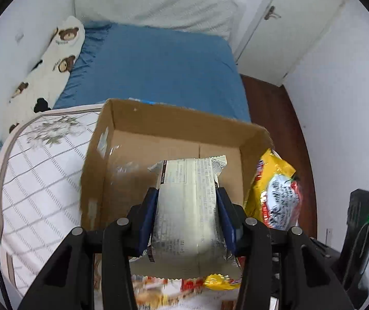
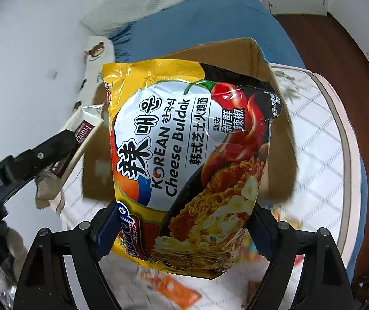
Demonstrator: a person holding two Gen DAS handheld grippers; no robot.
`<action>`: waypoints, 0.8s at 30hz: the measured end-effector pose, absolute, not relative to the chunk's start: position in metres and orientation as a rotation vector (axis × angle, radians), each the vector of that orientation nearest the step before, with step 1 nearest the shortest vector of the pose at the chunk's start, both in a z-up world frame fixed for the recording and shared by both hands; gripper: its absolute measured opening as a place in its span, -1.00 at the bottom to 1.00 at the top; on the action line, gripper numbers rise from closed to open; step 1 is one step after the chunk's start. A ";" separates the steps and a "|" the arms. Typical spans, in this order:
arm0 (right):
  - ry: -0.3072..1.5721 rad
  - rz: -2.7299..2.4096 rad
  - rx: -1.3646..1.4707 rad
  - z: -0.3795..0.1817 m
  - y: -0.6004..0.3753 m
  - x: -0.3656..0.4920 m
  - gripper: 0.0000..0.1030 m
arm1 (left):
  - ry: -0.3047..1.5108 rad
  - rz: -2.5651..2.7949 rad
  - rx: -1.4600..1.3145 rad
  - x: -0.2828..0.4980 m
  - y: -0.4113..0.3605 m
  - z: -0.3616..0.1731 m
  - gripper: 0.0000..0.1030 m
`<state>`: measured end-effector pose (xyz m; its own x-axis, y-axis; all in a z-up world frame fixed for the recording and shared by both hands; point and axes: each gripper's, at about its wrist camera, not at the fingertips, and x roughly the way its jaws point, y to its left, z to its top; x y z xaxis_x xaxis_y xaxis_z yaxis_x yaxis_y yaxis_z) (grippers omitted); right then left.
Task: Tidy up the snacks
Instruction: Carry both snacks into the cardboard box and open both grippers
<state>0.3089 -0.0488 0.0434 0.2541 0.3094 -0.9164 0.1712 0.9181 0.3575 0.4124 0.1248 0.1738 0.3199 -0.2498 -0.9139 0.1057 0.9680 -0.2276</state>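
My left gripper [image 1: 188, 196] is shut on a white snack packet [image 1: 188, 201] and holds it over the open cardboard box [image 1: 174, 126], whose floor looks bare. My right gripper [image 2: 184, 222] is shut on a yellow Korean Cheese Buldak noodle bag [image 2: 184, 155], held up in front of the same box [image 2: 274, 118]. The noodle bag shows in the left wrist view [image 1: 277, 196] just right of the box wall. The left gripper with its white packet [image 2: 81, 134] shows at the left of the right wrist view.
The box sits on a white quilted mattress [image 1: 42, 170] laid on a blue bed [image 1: 163, 67]. More snack packets [image 1: 174, 286] lie blurred on the quilt below the grippers; an orange one [image 2: 181, 292] is nearest. A bear-print pillow [image 1: 55, 62] lies along the left wall. Dark wood floor [image 1: 277, 118] is to the right.
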 end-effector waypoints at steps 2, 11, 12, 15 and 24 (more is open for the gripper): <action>1.362 0.082 0.434 0.027 -0.043 0.329 0.70 | 1.281 -0.213 -0.145 0.443 0.125 0.153 -0.18; 1.512 0.011 0.372 -0.043 -0.025 0.375 0.70 | 1.462 -0.149 -0.127 0.490 0.101 0.046 -0.18; 1.521 0.008 0.369 -0.049 -0.022 0.382 0.70 | 1.466 -0.147 -0.117 0.492 0.099 0.045 -0.18; 1.542 0.007 0.355 -0.055 -0.006 0.402 0.70 | 1.482 -0.132 -0.074 0.494 0.094 0.032 -0.13; 1.600 0.035 0.287 -0.037 -0.002 0.391 0.89 | 1.511 -0.102 -0.024 0.473 0.103 0.026 0.49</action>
<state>0.3915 -0.0024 -0.0372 -0.0225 0.2049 -0.9785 0.1619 0.9666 0.1987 0.4726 0.1032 0.0263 0.0568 -0.0825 -0.9950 0.0523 0.9955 -0.0796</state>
